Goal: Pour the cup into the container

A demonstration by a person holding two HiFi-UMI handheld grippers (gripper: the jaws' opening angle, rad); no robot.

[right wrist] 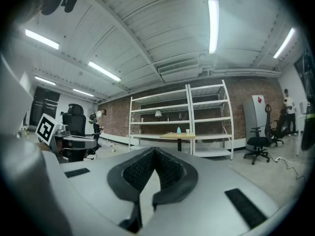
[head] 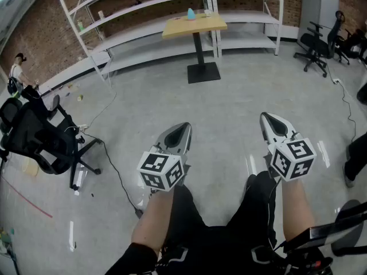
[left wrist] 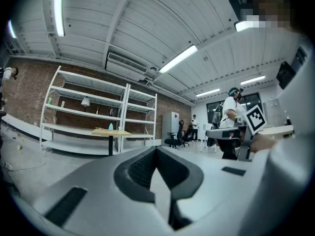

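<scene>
**Head view.** Two grippers are held out level over the grey floor (head: pixel 229 96), side by side. The left gripper (head: pixel 183 127) and the right gripper (head: pixel 268 118) each carry one cube of black-and-white square markers, which is the only print visible on them. Well ahead stands one wooden table (head: pixel 195 28) in front of white shelving (head: pixel 132 39). On it are a teal object (head: pixel 191 13) and, just beside it, a small pale thing too small to make out. One black office chair (head: pixel 40 136) is at the left and two more (head: pixel 314 42) are at the far right. A grey cabinet (head: pixel 315 4) bears a red label too small to read.

**Left gripper view.** The jaws meet at their tips with nothing between them. This view shows the ceiling lights and, at the right, a person in a white top (left wrist: pixel 230 109) beside one marker cube (left wrist: pixel 255 118), neither of which the head view shows. The table is a long way off.

**Right gripper view.** The jaws are fully together and empty. Only here is the white cup (right wrist: pixel 187 130) clear. It stands upright on the table just right of the teal object, far from both grippers. One person stands at each edge.
</scene>
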